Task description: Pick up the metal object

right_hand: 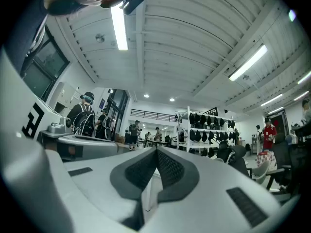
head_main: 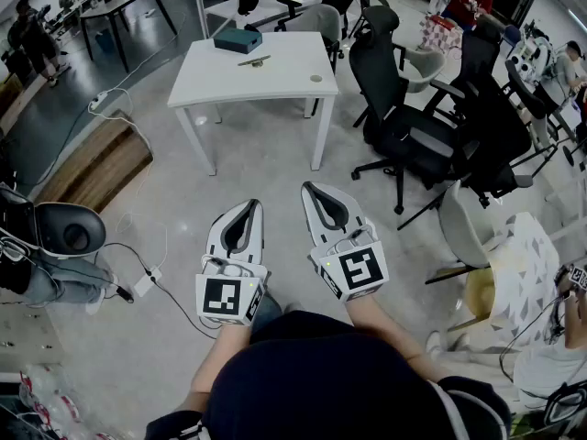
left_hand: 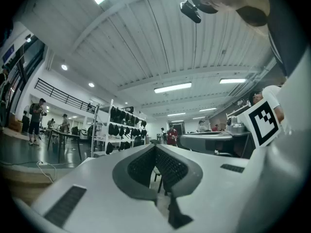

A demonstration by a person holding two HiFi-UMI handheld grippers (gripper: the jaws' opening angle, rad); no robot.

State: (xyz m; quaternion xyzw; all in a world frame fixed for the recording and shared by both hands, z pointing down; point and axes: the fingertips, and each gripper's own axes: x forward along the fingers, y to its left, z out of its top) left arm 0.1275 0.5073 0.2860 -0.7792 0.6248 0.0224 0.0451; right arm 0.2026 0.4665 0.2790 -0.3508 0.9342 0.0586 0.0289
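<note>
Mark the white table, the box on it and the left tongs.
table [head_main: 275,85]: head view, bare top near the middle.
box [head_main: 238,40]: head view, middle of its top.
left tongs [head_main: 250,205]: head view, where the shut tips meet.

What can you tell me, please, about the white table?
The white table stands on the grey floor, upper middle in the head view. Its top is rectangular and smooth, on slim white legs. On it lie a dark teal box, a thin rod and a small round thing.
</note>
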